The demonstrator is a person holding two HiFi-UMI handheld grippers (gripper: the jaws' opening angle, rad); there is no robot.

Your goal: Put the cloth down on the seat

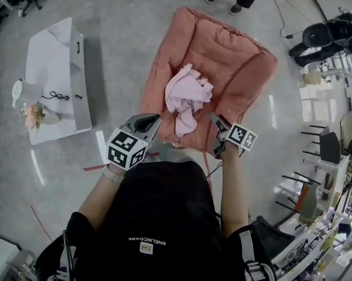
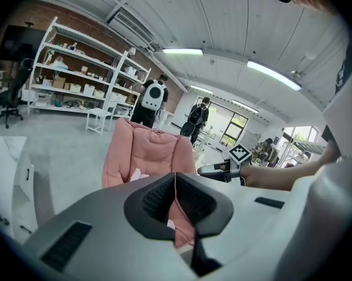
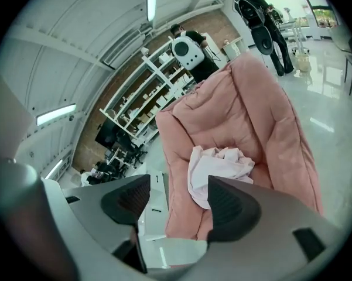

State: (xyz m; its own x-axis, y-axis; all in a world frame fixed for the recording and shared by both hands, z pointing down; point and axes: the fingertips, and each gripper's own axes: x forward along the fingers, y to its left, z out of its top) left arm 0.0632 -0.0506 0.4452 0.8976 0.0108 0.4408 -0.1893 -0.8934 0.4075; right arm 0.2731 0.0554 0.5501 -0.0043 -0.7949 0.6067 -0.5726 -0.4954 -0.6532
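A crumpled pale pink cloth [image 1: 187,95] lies loose on the middle of the salmon-pink cushioned seat [image 1: 222,57], with nothing touching it. My right gripper [image 1: 218,122] hovers at the seat's near edge, just right of the cloth. Its jaws stand wide open and empty, and the cloth [image 3: 216,168] shows beyond them on the seat [image 3: 252,110]. My left gripper [image 1: 149,120] is held at the seat's near left edge. Its pads meet in a thin line, so the left gripper [image 2: 176,201] is shut with nothing held. The seat [image 2: 143,151] rises behind it.
A white low table [image 1: 53,75] with flowers [image 1: 34,115] stands on the floor to the left. A person's feet [image 1: 234,2] are beyond the seat. A black chair [image 1: 325,37] and furniture crowd the right. Shelves [image 2: 76,81] and standing people [image 2: 152,101] are farther off.
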